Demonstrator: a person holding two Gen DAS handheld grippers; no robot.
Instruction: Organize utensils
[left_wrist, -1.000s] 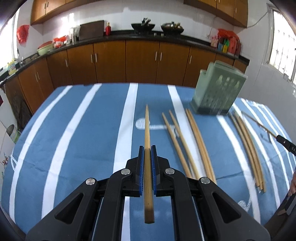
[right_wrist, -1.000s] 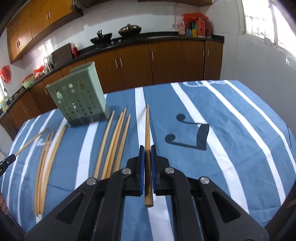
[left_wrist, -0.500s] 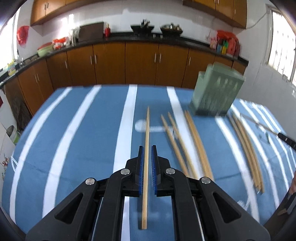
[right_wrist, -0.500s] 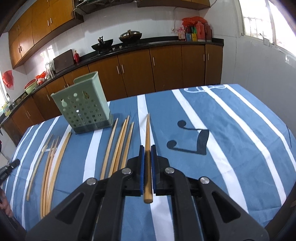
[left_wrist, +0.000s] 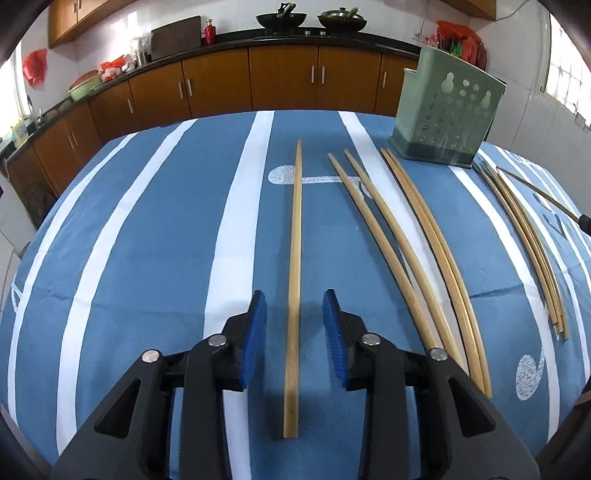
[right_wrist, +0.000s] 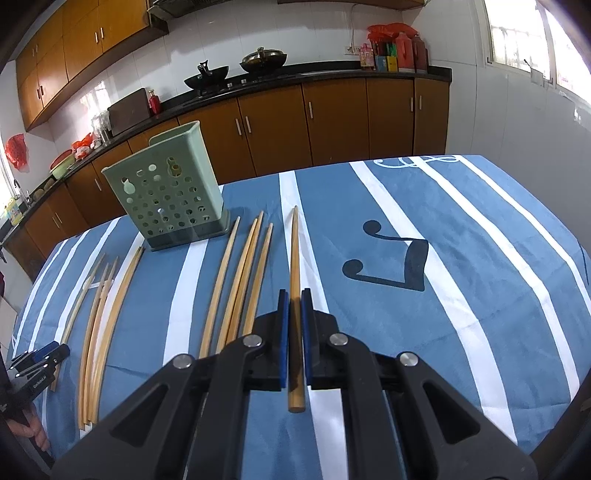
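In the left wrist view my left gripper (left_wrist: 294, 306) is open, its blue pads on either side of a bamboo chopstick (left_wrist: 295, 236) that lies flat on the blue striped tablecloth (left_wrist: 147, 229). Several more chopsticks (left_wrist: 417, 236) lie to its right, and the green perforated utensil holder (left_wrist: 445, 110) stands upright at the back right. In the right wrist view my right gripper (right_wrist: 294, 295) is shut on a chopstick (right_wrist: 294, 251) pointing forward above the cloth. The holder (right_wrist: 170, 195) stands at the back left, with loose chopsticks (right_wrist: 240, 273) beside it.
Another bunch of chopsticks (left_wrist: 524, 236) lies at the far right of the left view; it also shows at the left of the right wrist view (right_wrist: 99, 306). The left gripper's tip (right_wrist: 40, 360) shows at the left edge. Kitchen cabinets (right_wrist: 295, 125) stand behind the table.
My left gripper has opened and let its chopstick down onto the cloth. My right gripper has kept its chopstick and risen a little, pulling back from the holder.
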